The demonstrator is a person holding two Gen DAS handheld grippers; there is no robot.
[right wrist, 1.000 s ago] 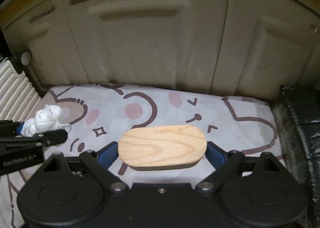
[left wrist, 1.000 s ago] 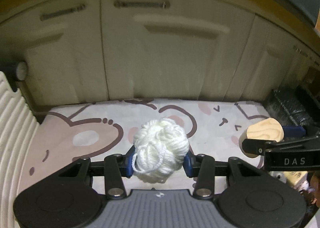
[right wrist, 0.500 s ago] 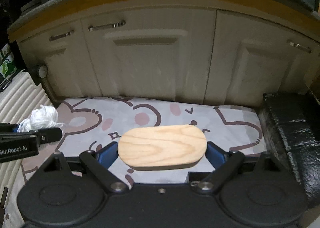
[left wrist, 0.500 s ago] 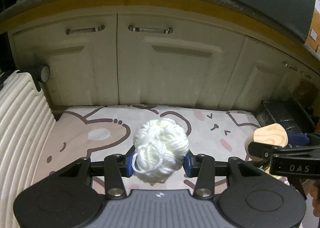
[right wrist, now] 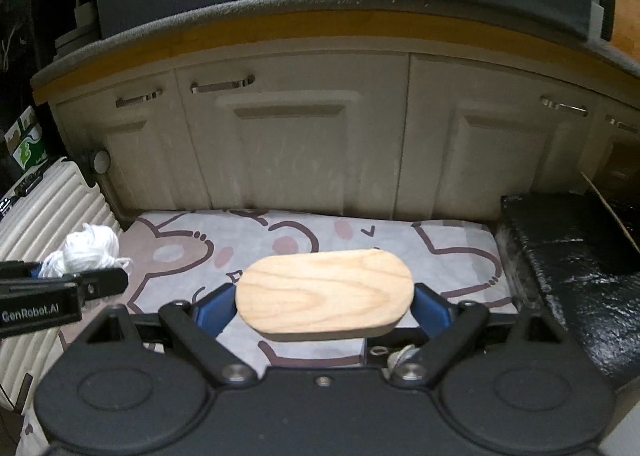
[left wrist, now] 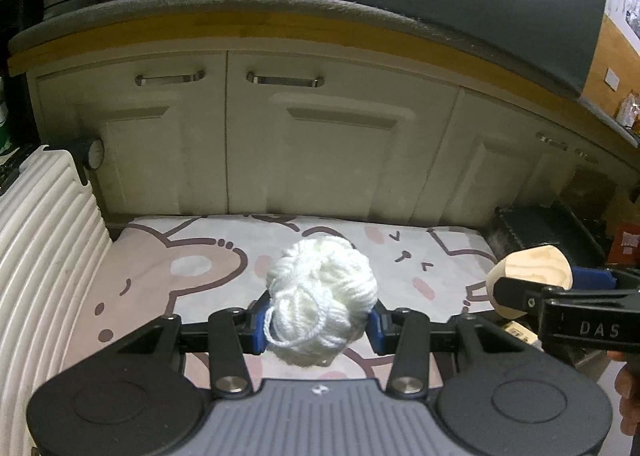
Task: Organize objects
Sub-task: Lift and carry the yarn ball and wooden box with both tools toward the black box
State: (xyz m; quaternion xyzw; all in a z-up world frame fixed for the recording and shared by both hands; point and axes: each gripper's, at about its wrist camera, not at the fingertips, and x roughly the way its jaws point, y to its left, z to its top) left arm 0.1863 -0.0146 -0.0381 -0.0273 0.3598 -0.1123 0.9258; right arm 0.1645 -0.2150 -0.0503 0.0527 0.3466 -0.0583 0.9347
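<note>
My left gripper is shut on a white ball of yarn and holds it above the cartoon-print mat. The yarn also shows at the left of the right wrist view. My right gripper is shut on an oval wooden board, held flat above the mat. The board's end shows at the right of the left wrist view, level with the yarn.
Cream cabinet doors with metal handles stand behind the mat under a grey countertop. A white ribbed suitcase stands at the left. A black box sits at the right.
Both grippers have risen and pulled back from the cabinets, each still holding its object. More of the countertop and cabinet handles shows now.
</note>
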